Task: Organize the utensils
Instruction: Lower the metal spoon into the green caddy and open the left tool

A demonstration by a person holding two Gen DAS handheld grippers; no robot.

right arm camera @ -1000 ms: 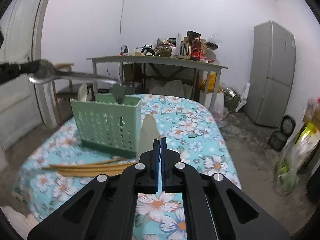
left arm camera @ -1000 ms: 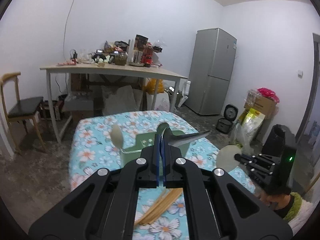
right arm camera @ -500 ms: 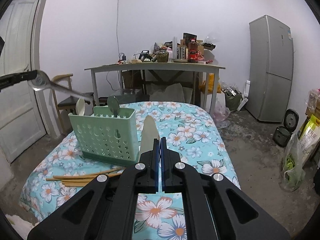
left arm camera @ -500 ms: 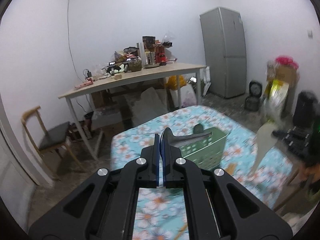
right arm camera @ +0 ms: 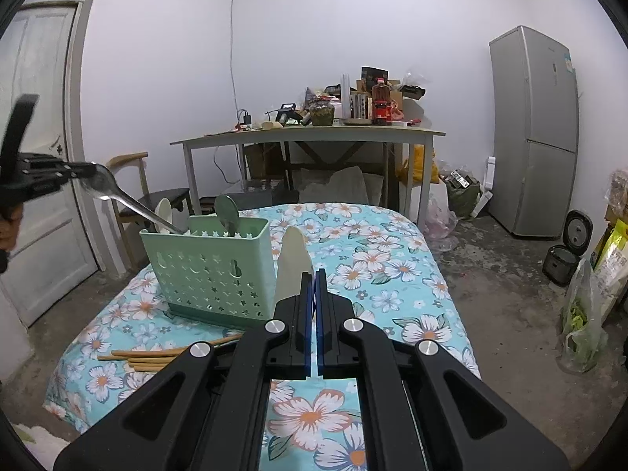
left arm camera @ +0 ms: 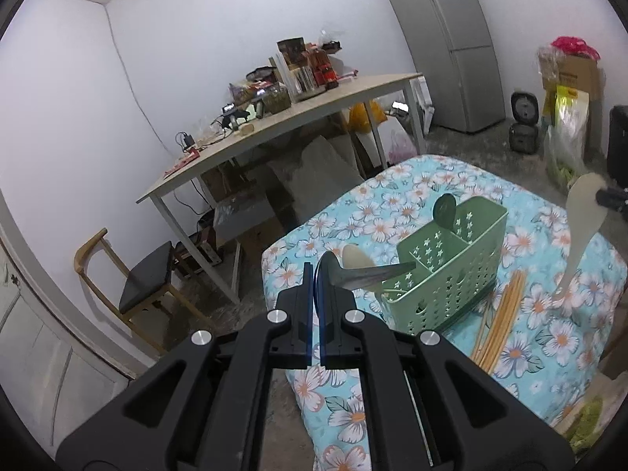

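Two grips clamped: left gripper (left arm camera: 317, 274) pinching metal spoon (right arm camera: 129, 202) by bowel end, handle slanted down into green caddy (right arm camera: 212, 271); right gripper (right arm camera: 314, 278) pinching cream spatula (right arm camera: 292, 263), parked beside caddy.

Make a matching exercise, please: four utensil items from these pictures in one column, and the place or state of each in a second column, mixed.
1. shiny metal spoon
2. cream flat plastic rice paddle
3. bundle of wooden chopsticks
4. dark green round-headed spoon

A. lying on the floral cloth
B. standing in the green perforated caddy
C. held by the left gripper
D. held by the right gripper

Pairs: 1-C, 2-D, 3-A, 4-B
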